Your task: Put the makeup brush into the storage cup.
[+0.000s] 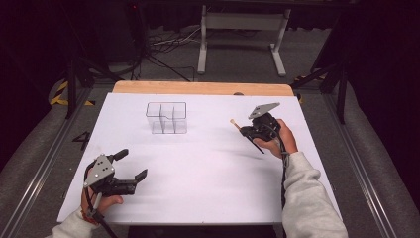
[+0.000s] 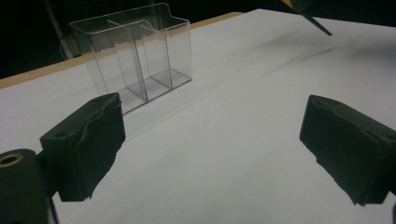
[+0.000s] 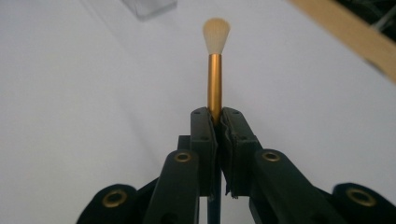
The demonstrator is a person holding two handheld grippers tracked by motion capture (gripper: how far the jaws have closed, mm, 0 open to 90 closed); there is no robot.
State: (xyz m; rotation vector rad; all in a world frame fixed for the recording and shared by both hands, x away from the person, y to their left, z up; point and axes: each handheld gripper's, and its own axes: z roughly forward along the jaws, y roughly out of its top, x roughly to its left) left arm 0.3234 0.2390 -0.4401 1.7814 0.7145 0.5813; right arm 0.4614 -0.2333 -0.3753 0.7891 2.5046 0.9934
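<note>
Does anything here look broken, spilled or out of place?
Nothing stands out. The clear organizer stands upright and empty on the white table, the right gripper grips a brush, and the left gripper is open.

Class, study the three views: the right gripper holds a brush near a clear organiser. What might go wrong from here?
1. The right gripper pinches the gold-ferruled brush with pale bristles on its narrow ferrule; it may pivot or slip.
2. The clear plastic divided organiser stands loose on the white table; a poke may slide or tip it.
3. The left gripper is open, away from it.
</note>
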